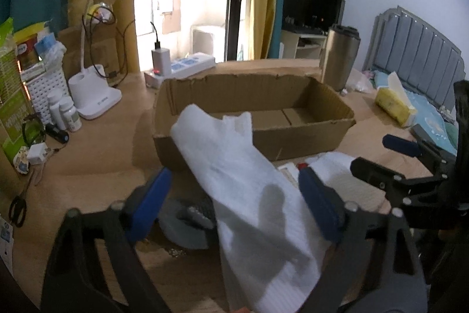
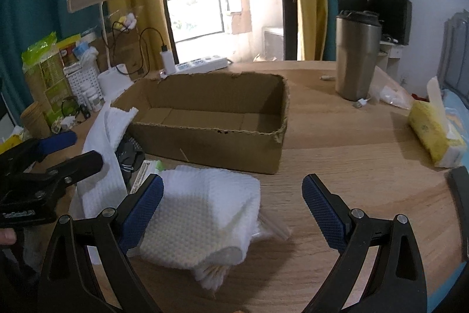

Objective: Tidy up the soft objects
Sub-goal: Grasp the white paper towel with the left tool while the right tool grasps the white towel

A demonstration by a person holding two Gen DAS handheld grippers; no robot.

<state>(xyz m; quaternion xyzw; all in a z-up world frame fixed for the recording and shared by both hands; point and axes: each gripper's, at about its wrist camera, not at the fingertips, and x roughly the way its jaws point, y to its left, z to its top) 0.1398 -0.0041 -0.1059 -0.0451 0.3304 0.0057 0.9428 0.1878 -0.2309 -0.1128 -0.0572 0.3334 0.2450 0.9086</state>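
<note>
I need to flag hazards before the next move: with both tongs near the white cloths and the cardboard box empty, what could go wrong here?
1. The long white cloth hangs loosely between the left tongs; it may slip or snag on the cardboard box rim.
2. The folded white cloth lies on other items; the open right tongs could grab those too.

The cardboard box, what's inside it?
The cardboard box looks empty: only its bare brown floor flaps show. The near wall hides the front strip of the floor.
</note>
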